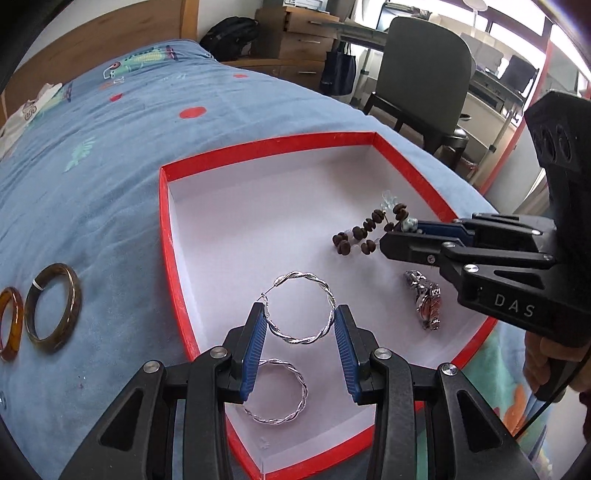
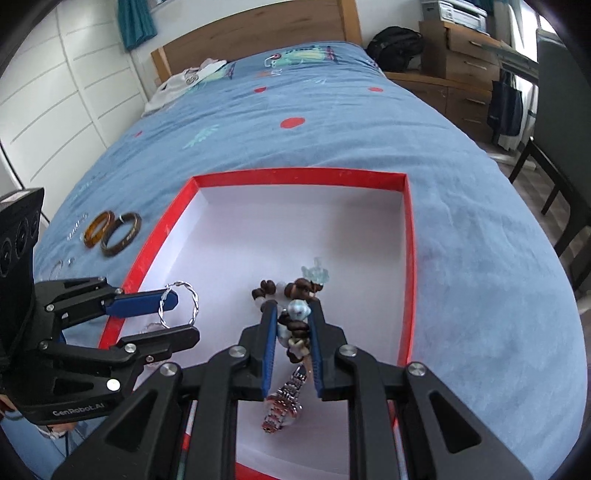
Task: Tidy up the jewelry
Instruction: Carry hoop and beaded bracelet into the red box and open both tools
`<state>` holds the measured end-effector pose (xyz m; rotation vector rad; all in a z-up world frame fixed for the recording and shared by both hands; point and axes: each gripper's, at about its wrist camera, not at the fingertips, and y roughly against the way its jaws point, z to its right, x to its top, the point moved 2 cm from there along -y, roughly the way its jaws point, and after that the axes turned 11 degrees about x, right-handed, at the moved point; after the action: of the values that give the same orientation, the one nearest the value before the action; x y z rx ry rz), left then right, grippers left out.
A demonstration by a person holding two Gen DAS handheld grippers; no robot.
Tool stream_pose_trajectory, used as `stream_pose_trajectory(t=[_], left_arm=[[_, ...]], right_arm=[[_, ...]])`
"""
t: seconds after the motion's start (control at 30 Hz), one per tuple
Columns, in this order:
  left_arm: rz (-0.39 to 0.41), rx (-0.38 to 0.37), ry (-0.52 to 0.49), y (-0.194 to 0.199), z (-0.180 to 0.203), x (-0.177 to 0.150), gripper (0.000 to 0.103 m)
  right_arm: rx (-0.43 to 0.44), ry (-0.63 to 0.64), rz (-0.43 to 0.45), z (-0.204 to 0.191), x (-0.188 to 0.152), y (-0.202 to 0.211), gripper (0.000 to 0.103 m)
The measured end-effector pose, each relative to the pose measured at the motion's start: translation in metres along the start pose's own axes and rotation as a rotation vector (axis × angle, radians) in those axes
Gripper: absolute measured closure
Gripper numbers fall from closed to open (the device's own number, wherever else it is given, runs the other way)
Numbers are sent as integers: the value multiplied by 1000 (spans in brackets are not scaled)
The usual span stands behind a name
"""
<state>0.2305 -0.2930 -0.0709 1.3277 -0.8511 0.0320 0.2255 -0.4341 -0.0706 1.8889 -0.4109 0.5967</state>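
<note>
Two bangles are left out on the blue bedspread [image 1: 122, 206] at the far left — an amber bangle [image 1: 10, 325] and, touching it, a darker brown bangle [image 1: 53, 308]; in the right wrist view a few small silvery bits lie near them, too small for us to name. To their right sits a shallow red-rimmed box [image 1: 173, 273] with a white floor, where the jewelry is being gathered. Over its near left part we see the left gripper [image 1: 301, 326], its blue pads part-way apart and clasping a twisted silver hoop earring [image 1: 301, 308] edge to edge; a matching second hoop [image 1: 277, 393] already lies on the box floor just below it. Further right, a metal watch [image 1: 424, 302] rests on the floor. Above it the right gripper [image 1: 388, 240] has its jaws closed on a brown beaded bracelet [image 1: 360, 234] with pale blue beads, hanging low over the box floor. We judge the task about half done — watch and one hoop in, hoop and bracelet about to be set down, the bangles and small bits not yet moved. Beyond the bed, from left to right: white wardrobe doors, a wooden headboard [image 2: 255, 33], a black backpack [image 2: 397, 46], wooden drawers [image 2: 458, 51], a grey chair [image 1: 421, 74] and a desk.
</note>
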Motion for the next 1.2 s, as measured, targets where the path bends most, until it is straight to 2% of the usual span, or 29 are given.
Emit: stream_pose_trajectory(t=[0.3,0.47,0.67,0.87,1.03,1.2], left_arm=[[0,24,-39,-3,3,-3,65],[-1,12,-36,-2,1,-3,65],[-3,10,-55,0,3,-4,65],[-14,-17,-71,4,6,-5,59],[-6,-4,-80,12,8,-7,49],[9,10,-63,28,1,-6,47]], right_arm=[[-37,84,-92,-5,-2,-7,86],[-39,104,-139,-6,-6,-9,86],[-37,80,-124,-5,-7,-5,86],[-41,51,-112,-2,-8,0,86],[-50,30,-103,-3,-9,7,77],[-58,13,-91,-5,-11,20,74]])
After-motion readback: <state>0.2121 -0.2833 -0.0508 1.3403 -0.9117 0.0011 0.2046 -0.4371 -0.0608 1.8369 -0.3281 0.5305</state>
